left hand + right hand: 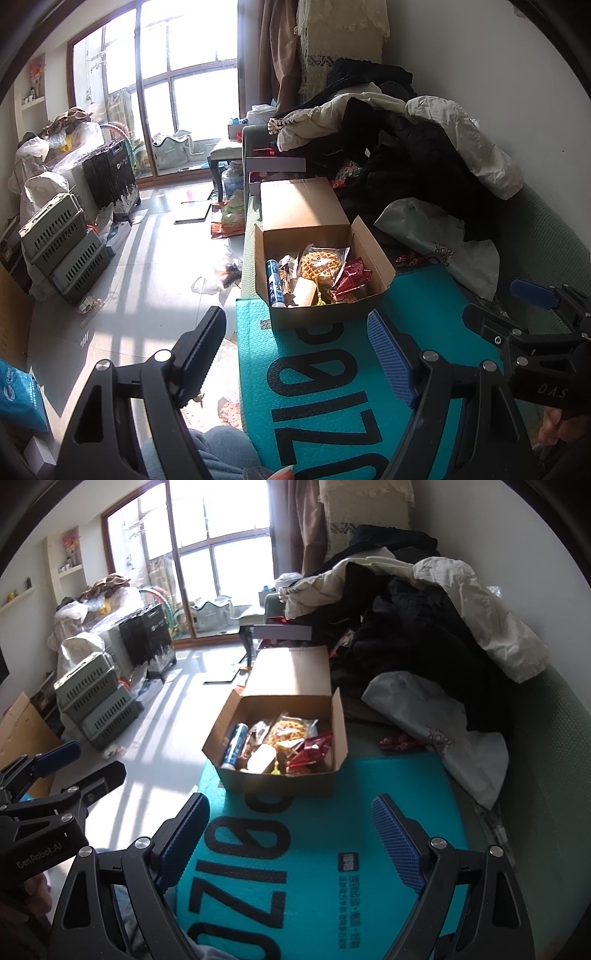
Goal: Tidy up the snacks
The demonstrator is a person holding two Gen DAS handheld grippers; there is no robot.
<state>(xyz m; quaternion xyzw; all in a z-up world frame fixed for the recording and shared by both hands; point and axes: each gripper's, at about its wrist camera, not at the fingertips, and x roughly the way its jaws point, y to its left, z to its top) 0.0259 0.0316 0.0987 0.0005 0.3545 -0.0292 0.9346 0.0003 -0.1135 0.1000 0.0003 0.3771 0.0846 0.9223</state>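
With both our left gripper [295,354] and right gripper [291,843] spread and empty, the snacks sit heaped in the cardboard box [280,786] on the teal mat [388,805], where a careless grab could crush the waffle packet [322,263].

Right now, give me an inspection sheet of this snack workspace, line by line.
Surface: teal mat with large black print, laid on a green sofa.
Job's things: open cardboard box on the mat, holding a waffle packet, red packets and a blue tube.
Clutter: heap of clothes, white plastic bag, red wrappers beside the mat.
Grippers: left claw and right claw both open, empty, short of the box.
Cables: nothing seen.
Surroundings: stacked crates, window, littered floor.
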